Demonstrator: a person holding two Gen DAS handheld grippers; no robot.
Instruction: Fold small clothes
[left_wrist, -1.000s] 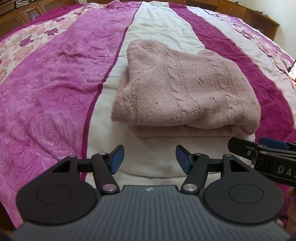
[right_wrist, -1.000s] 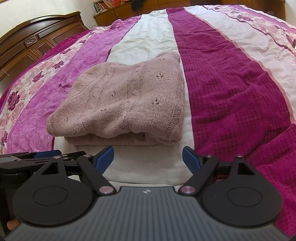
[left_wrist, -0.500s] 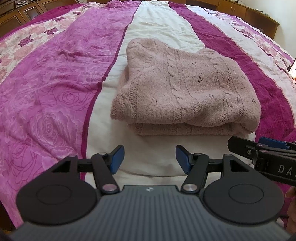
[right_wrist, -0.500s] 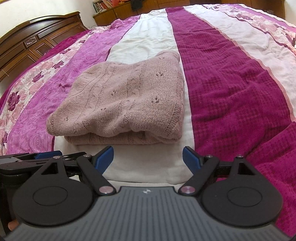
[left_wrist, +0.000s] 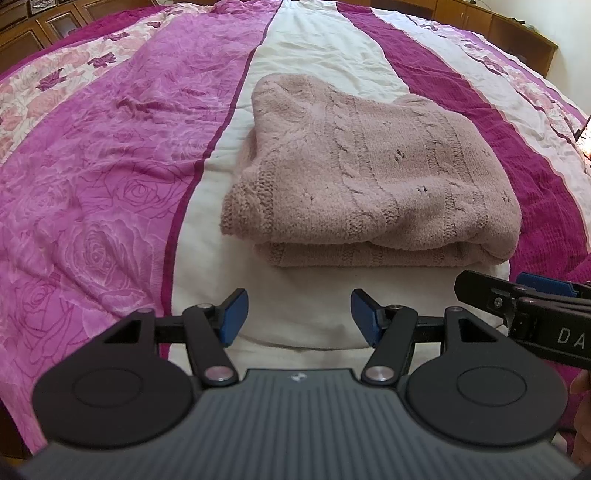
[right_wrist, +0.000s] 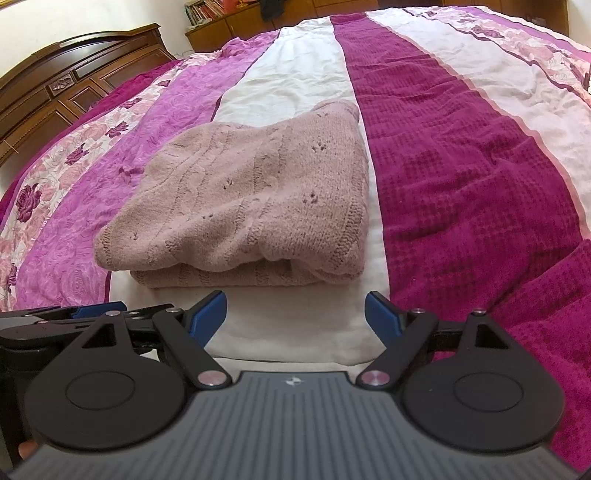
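Observation:
A dusty-pink cable-knit sweater (left_wrist: 373, 177) lies folded into a thick rectangle on the white stripe of the bedspread, also seen in the right wrist view as the sweater (right_wrist: 251, 206). My left gripper (left_wrist: 299, 315) is open and empty, held just short of the sweater's near folded edge. My right gripper (right_wrist: 295, 317) is open too, with nothing between its blue pads, a little in front of the same edge. Each gripper shows at the side of the other's view: the right gripper (left_wrist: 524, 310) and the left gripper (right_wrist: 66, 317).
The bedspread (left_wrist: 110, 177) has pink rose, white and magenta stripes and covers the whole bed. A dark wooden headboard (right_wrist: 66, 88) stands at the left. Low wooden cabinets (left_wrist: 498, 29) line the far wall. A fingertip (left_wrist: 581, 384) shows at the right edge.
Both grippers have drawn back very slightly from the sweater and stay open. The sweater has not moved.

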